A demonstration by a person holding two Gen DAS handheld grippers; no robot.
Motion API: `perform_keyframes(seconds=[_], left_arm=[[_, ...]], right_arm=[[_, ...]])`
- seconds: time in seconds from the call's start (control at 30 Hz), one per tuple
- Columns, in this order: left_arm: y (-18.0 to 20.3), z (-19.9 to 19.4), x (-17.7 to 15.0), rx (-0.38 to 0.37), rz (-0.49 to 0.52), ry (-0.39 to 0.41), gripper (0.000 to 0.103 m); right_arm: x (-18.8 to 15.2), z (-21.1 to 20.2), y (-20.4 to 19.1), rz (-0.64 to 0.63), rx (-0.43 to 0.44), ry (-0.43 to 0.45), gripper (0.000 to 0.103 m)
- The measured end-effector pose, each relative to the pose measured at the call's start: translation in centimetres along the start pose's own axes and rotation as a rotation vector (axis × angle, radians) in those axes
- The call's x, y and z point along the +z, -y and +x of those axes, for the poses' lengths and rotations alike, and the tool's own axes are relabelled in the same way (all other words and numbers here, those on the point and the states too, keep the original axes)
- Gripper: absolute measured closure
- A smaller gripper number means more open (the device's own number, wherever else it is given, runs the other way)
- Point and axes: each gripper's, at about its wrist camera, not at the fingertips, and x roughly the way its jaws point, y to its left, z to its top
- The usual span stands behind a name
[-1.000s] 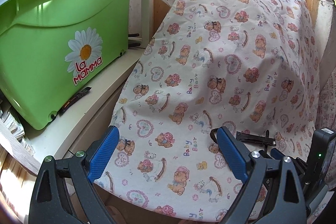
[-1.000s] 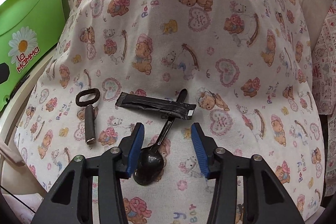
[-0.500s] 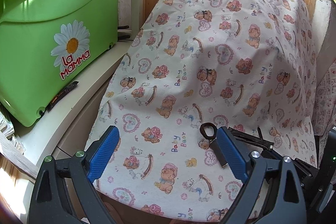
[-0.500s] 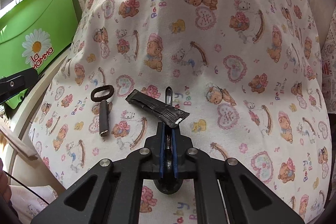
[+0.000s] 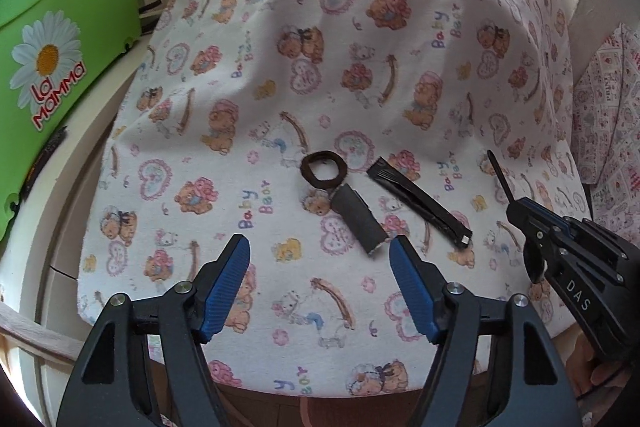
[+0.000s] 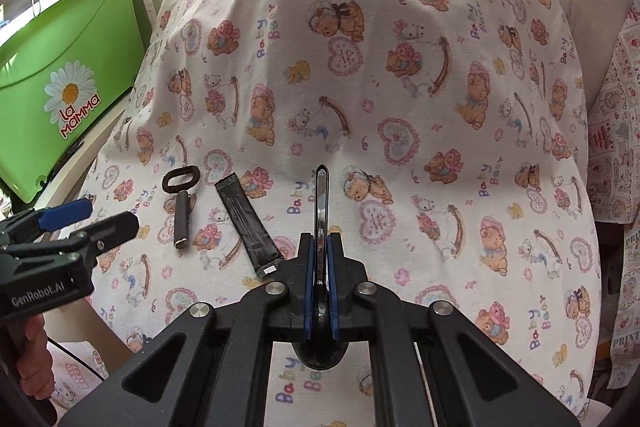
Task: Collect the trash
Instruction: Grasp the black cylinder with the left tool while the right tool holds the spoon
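Note:
My right gripper [image 6: 319, 251] is shut on a black plastic spoon [image 6: 321, 203], handle pointing forward, held above the teddy-bear cloth; it shows in the left wrist view [image 5: 536, 223] with the spoon handle [image 5: 498, 177] sticking out. A black sachet wrapper [image 6: 247, 225] [image 5: 418, 201], a dark short tube [image 6: 182, 223] [image 5: 358, 219] and a dark ring [image 6: 181, 179] [image 5: 323, 170] lie on the cloth. My left gripper [image 5: 320, 261] is open and empty, just short of the tube; it also shows in the right wrist view [image 6: 88, 217].
A green "La Mamma" bin [image 5: 60, 39] [image 6: 68, 83] stands on a white ledge at the left. The teddy-bear cloth [image 5: 360, 67] rises into a hump behind the items. Another patterned cloth [image 5: 608, 115] lies at the right.
My right gripper closed on the spoon and lifted it off the wrapper. My left gripper moved right and forward towards the tube and ring, the green bin sliding off to the left.

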Motion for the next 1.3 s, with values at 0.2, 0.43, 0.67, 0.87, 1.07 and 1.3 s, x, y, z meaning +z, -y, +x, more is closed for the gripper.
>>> perform_keyframes(seconds=[0.2,0.43,0.67,0.87,1.07,1.3], left_arm=[[0.0,0.4,1.2,-0.113,-0.087,-0.022,0.046],[0.3,2.1,2.8,-0.109,-0.141,-0.066,0.053],[1.4,3.3,3.3,-0.035,-0.108,-0.067,0.063],[3.3,4.3,3.1,0.079,-0.032,-0.067,0.066],[3.1,4.9,2.4,0.064,-0.078,-0.085,0.082],[3.1,1.9,1.7,-0.006,-0.115,-0.032,0.092]], right_arm=[[-0.5,-0.4,0.9,0.030,0.024,-0.019,0.096],[-1.9,-1.3,0.8,0.043,0.022,-0.048,0.096],[-1.9,-2.7,1.4,0.086,0.043,-0.024,0.096],[-1.4,-3.8,1.7,0.087,0.049,0.004,0.096],[-1.8,-4.5,2.1,0.062,0.020,0.022,0.096],[-2.5,-5.6,3.0,0.054,0.029,0.027,0.096]])
